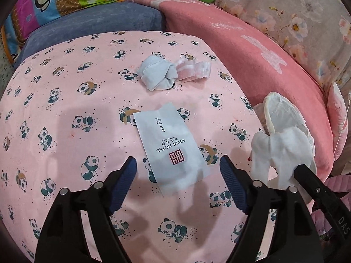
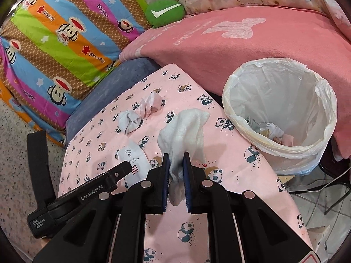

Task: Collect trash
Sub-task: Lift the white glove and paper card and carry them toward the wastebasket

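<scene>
one lined bin (image 2: pixel 283 140): scraps inside, maybe tissue | right tool (image 2: pixel 176 164) clamps white cloth (image 2: pixel 182 129) | left tool (image 1: pixel 177 168) apart

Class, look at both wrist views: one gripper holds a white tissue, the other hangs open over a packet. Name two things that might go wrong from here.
1. The right gripper pinches only the lower end of the tissue; its loose top might catch the bin rim and fall outside.
2. The packet lies flat on the cloth, so the open left gripper might pinch fabric too.

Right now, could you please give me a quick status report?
Right hand-held gripper shut on white cloth. Left hand-held gripper open over hotel packet. Bin unobstructed.
</scene>
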`<state>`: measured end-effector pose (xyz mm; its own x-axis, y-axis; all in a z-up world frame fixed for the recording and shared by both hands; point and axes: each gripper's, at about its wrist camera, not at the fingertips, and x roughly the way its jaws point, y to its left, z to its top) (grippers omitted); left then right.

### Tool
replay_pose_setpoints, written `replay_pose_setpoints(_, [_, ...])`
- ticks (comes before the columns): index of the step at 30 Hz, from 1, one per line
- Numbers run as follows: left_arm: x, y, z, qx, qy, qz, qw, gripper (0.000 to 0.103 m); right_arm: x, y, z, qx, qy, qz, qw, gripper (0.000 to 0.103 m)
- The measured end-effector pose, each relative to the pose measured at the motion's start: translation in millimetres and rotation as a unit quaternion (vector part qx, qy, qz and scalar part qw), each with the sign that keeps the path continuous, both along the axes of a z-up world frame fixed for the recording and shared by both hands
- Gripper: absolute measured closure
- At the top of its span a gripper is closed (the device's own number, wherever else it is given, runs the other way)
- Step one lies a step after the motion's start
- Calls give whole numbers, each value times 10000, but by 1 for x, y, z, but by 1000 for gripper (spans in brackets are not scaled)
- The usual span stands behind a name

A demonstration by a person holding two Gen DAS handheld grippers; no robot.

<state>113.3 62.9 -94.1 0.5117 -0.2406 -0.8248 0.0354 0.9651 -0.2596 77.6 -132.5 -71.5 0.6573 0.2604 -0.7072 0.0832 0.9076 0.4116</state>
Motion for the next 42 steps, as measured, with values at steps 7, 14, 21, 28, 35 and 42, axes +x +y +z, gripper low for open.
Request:
replay_pose_setpoints(7, [20,-12,-23,265,283,210,9990,25,-2,-2,-4,10,60,-48,10000,90])
replay_pose_setpoints(14, [19,-26,-32,791,301,92,9964,44,-1,-1,-8,25,109,-29,9999,90])
replay_pose_setpoints(21, [5,-18,-27,312,351,-153,9988,80,-3,4,-10,20,108,40,9999,90])
replay_pose_setpoints(28, [-13,-23,-10,114,192,-383,9990,92,-12,7,-5,-15,6,40,10000,90])
replay_pose_setpoints(35, [-26,-40,22,-19,-144,-640,9978,92,-25,0,9,-72,-226,-83,9997,90])
replay_pose_setpoints(42, [-35,-60,56,-74,-530,-914,9944,92,-36,-15,23,-92,-448,-280,9986,90])
